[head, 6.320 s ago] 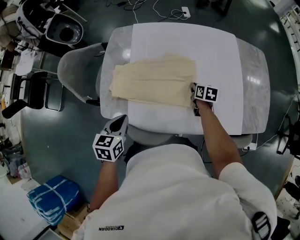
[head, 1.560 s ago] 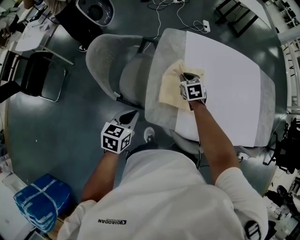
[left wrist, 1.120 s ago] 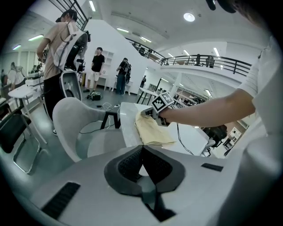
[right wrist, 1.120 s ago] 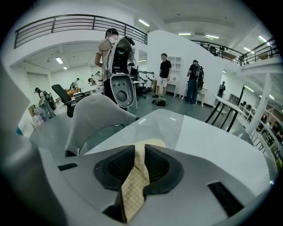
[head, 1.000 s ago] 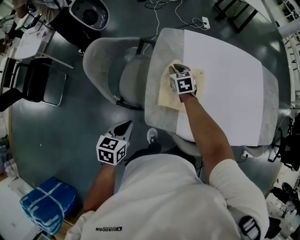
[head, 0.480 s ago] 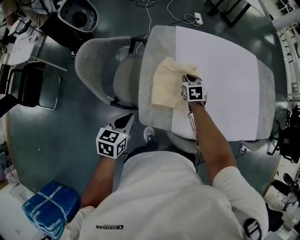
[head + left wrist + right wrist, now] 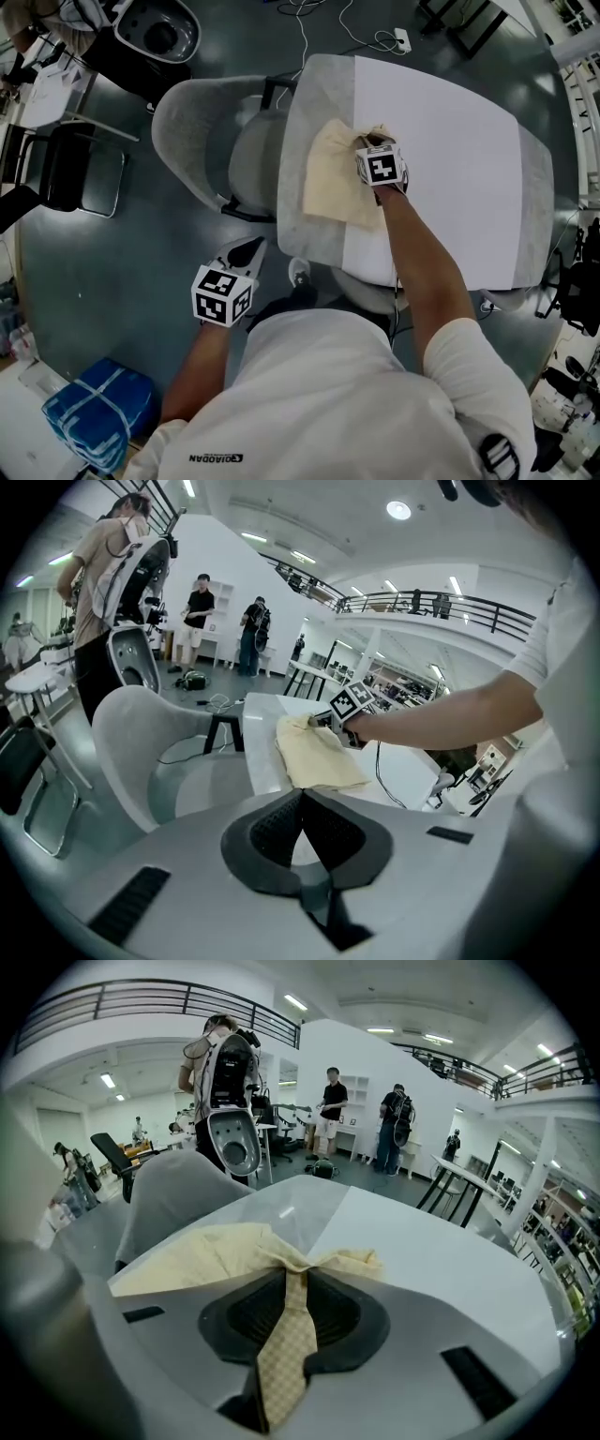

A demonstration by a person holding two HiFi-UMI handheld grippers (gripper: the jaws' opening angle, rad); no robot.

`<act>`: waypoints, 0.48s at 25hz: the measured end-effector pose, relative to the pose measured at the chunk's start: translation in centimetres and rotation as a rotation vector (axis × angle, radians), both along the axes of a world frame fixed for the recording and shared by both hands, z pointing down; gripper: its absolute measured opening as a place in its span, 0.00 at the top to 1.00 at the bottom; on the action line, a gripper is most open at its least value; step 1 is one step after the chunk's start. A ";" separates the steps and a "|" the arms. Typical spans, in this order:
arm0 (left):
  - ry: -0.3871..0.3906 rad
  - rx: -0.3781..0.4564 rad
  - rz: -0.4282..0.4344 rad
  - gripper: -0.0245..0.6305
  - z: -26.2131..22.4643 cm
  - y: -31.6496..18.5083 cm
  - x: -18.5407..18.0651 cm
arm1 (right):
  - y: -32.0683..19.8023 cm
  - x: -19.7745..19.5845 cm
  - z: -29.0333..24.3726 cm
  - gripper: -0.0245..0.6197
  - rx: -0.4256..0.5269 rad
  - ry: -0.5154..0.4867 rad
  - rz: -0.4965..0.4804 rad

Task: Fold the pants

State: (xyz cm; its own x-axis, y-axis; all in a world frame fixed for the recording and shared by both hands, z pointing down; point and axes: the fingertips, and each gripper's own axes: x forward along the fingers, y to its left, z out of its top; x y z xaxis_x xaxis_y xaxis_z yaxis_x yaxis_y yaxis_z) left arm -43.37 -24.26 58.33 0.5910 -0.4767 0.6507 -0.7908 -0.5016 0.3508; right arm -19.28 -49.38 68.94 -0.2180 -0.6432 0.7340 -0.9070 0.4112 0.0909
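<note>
Two grippers show, and only the right gripper (image 7: 370,143) is on the cloth; its jaws are easing apart at this moment, with a bunched strip of the cream pants (image 7: 333,180) between them, and the right gripper view shows the fabric drawn up into a pinched ridge at the pads; the pants lie folded into a compact bundle at the left part of the table (image 7: 314,89), partly on its grey cover and partly on the white sheet (image 7: 441,131) laid over the middle; a grey chair (image 7: 202,131) stands just beside that edge; the left gripper (image 7: 246,251) hangs off the table, over the floor near the person's body (well apart from the pants), its jaws closed together with nothing between them.
</note>
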 end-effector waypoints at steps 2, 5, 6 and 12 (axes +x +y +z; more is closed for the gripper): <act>-0.006 -0.005 -0.014 0.92 0.2 0.2 -0.4 | -0.7 -0.1 0.8 0.82 -0.016 0.022 -0.016; -0.015 -0.013 -0.034 0.92 0.3 0.5 -0.8 | -1.2 -0.1 1.8 0.82 -0.057 0.042 -0.014; -0.017 -0.015 -0.038 0.92 0.2 0.5 -0.8 | -1.3 -0.1 2.2 0.82 -0.068 0.038 -0.009; 0.001 0.003 -0.016 0.92 -0.1 0.4 -0.1 | -0.3 0.3 -0.1 0.82 -0.013 -0.036 0.047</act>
